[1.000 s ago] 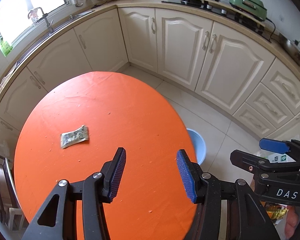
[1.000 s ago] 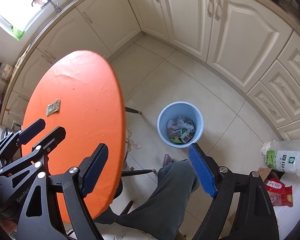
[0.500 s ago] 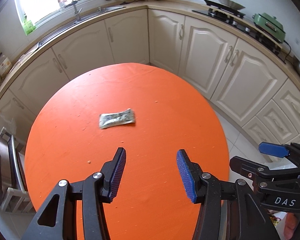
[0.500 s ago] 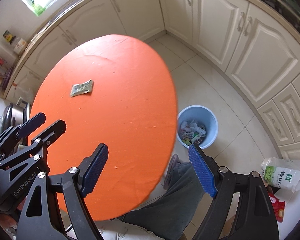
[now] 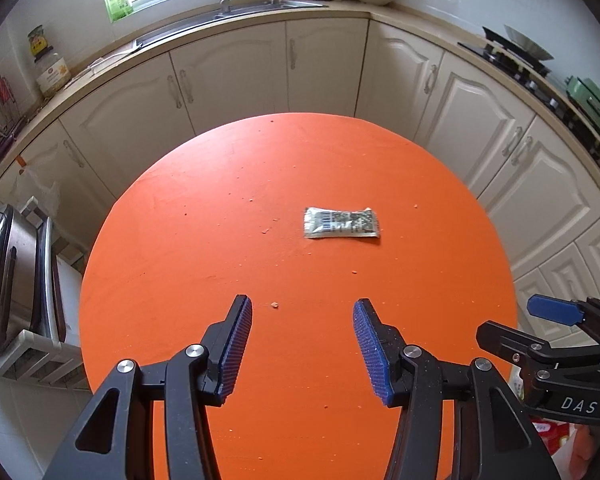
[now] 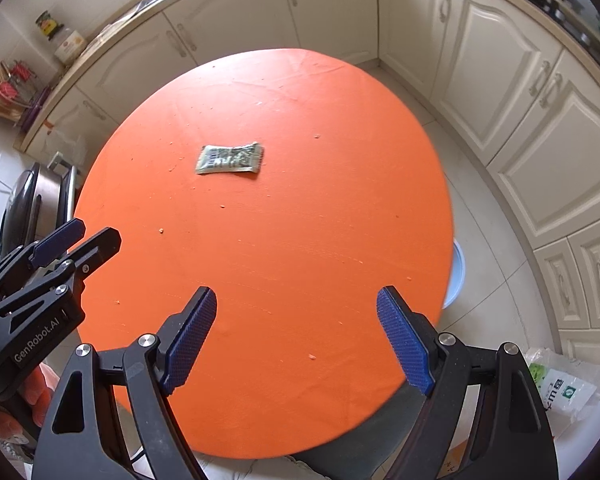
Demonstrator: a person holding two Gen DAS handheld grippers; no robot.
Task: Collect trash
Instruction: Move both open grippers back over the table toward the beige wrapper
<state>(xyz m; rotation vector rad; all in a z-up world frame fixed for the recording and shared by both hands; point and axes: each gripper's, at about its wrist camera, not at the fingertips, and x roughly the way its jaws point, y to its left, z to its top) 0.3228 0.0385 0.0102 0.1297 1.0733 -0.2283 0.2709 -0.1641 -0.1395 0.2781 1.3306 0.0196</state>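
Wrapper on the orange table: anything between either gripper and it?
Nothing visible. The wrapper lies flat and alone on the orange table, with only crumbs around it. The left gripper and right gripper both hang over bare tabletop short of it, jaws open and empty.

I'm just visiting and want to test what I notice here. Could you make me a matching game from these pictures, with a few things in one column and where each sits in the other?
Things:
1. snack wrapper
2. blue bin
3. glass jar
4. green appliance

Places:
A. on the floor, mostly hidden behind the table's edge
B. on the counter to the left of the sink
C. lying flat on the orange table
D. on the counter at the far right, past the stove

Pairs: 1-C, 2-A, 3-B, 4-D
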